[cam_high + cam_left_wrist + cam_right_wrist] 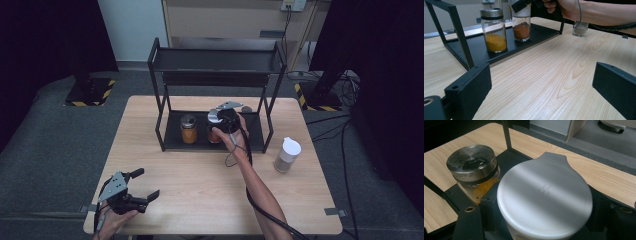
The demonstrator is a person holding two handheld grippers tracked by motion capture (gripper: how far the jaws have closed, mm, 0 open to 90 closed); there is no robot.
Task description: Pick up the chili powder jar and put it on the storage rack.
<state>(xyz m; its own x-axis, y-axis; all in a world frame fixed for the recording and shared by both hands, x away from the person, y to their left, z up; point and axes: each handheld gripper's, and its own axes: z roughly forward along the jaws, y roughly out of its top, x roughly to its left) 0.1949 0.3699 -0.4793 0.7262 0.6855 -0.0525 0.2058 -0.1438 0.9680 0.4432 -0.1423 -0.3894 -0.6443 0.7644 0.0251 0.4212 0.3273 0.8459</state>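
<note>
The right gripper (220, 125) had its fingers (470, 220) clenched on the red spice jar (521, 28), which stood on the bottom shelf of the black rack (257, 137) just beside the yellow spice jar (188, 129). It looked like glass: stiff, smooth, likely slippery, and breakable if knocked against the rack's frame. About half full of powder, it probably weighed little, with most of the weight low down. The fingers held it high, just under the white flip-top lid (545, 195), a fair spot so long as the lid itself bore no load, since it might pop open. The left gripper (142, 192) rested released at the near edge of the table (200, 195), holding nothing. A third, white-capped jar (287, 155) stood apart on the table.
</note>
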